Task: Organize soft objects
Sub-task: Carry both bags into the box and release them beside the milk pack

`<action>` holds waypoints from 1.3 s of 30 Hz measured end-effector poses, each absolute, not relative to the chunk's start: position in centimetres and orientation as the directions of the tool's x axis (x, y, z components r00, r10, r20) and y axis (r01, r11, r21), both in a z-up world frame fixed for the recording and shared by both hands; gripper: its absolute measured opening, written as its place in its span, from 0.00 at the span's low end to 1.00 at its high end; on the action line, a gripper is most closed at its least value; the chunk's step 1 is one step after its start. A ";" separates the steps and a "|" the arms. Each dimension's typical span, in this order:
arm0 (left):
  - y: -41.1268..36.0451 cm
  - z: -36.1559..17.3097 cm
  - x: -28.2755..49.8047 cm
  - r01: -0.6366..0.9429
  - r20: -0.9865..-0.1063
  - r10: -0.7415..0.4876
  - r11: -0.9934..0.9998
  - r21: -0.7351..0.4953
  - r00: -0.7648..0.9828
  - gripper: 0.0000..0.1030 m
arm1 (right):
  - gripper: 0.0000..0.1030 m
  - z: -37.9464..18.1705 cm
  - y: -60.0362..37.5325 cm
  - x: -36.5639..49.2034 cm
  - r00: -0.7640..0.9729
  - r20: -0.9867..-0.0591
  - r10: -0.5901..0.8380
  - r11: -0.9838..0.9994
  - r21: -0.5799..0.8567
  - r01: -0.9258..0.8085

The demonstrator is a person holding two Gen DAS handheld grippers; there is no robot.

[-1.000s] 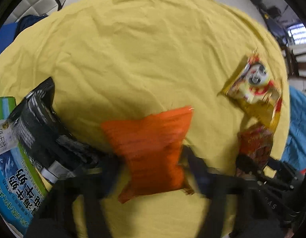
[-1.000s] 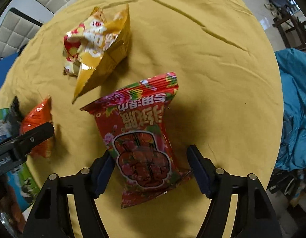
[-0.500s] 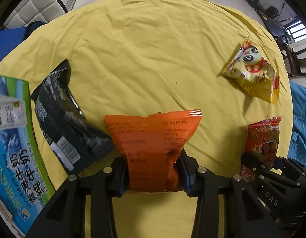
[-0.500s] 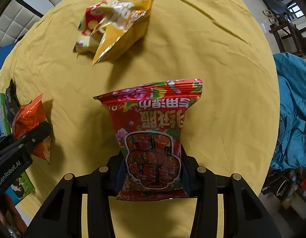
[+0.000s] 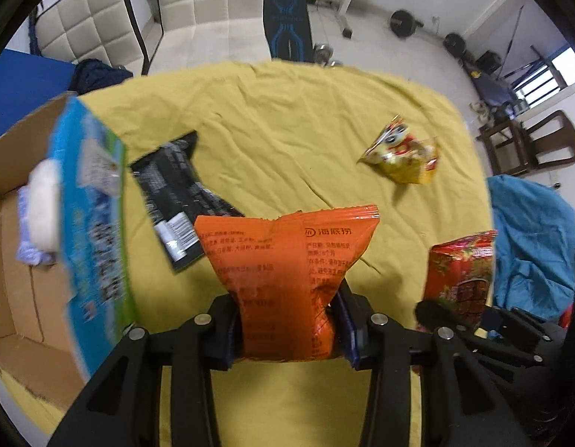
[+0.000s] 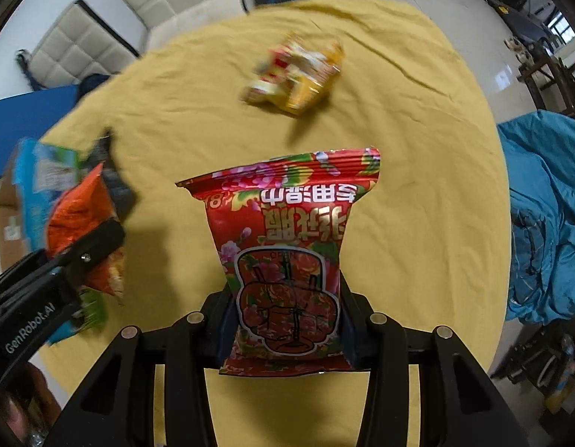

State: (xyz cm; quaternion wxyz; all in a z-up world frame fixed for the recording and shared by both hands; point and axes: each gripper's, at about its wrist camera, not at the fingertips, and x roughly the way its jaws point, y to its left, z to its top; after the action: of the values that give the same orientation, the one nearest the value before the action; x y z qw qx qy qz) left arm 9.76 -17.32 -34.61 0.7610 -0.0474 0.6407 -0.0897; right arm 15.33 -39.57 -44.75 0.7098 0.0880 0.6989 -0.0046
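My left gripper (image 5: 287,329) is shut on an orange snack packet (image 5: 287,279) and holds it above the yellow cloth (image 5: 287,130). My right gripper (image 6: 285,326) is shut on a red flowered snack packet (image 6: 287,257), also lifted. The red packet shows in the left wrist view (image 5: 460,272), the orange packet in the right wrist view (image 6: 80,219). A black packet (image 5: 175,193) lies left of centre. A yellow packet (image 5: 403,152) lies at the far right of the cloth; it is blurred in the right wrist view (image 6: 296,74).
An open cardboard box (image 5: 12,260) with a blue and green side (image 5: 90,223) stands at the left, with pale items inside. A blue cover (image 6: 548,216) lies off the table's right edge. Chairs and gym gear stand on the floor beyond.
Both grippers have risen with their packets, and the views now tilt up to show the room. The cardboard box has come into view on the left.
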 end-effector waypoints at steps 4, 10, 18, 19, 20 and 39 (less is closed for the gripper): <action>-13.1 -30.4 10.6 0.066 -0.953 -0.212 0.977 -0.202 0.215 0.37 | 0.46 -41.1 -36.6 13.4 0.077 -0.983 0.167 0.979 0.174 0.101; -6.4 -26.1 11.8 0.044 -0.941 -0.135 0.991 -0.128 0.309 0.37 | 0.46 -35.7 -29.8 12.1 0.136 -0.960 0.245 0.966 0.254 0.052; 3.5 -23.5 9.7 -0.042 -0.920 -0.077 0.994 -0.101 0.384 0.37 | 0.46 -31.3 -18.4 11.0 0.161 -0.945 0.286 0.958 0.282 -0.048; 4.5 -23.4 9.6 -0.052 -0.918 -0.067 0.994 -0.095 0.391 0.37 | 0.46 -30.9 -16.9 10.8 0.160 -0.943 0.292 0.956 0.286 -0.062; 5.6 -23.2 9.5 -0.063 -0.916 -0.066 0.993 -0.099 0.397 0.37 | 0.46 -30.8 -15.4 10.8 0.156 -0.942 0.296 0.955 0.287 -0.079; 18.3 -31.9 15.4 -0.151 -0.971 -0.114 0.977 -0.148 0.211 0.38 | 0.46 -38.4 -1.5 14.2 0.015 -0.974 0.226 0.970 0.224 -0.089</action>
State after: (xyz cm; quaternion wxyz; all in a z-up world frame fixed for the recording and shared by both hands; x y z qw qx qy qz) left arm 15.35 18.28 -31.88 0.7710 -0.1055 0.6279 0.0121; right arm 14.18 -1.51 -38.37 0.7108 0.0494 0.6929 0.1111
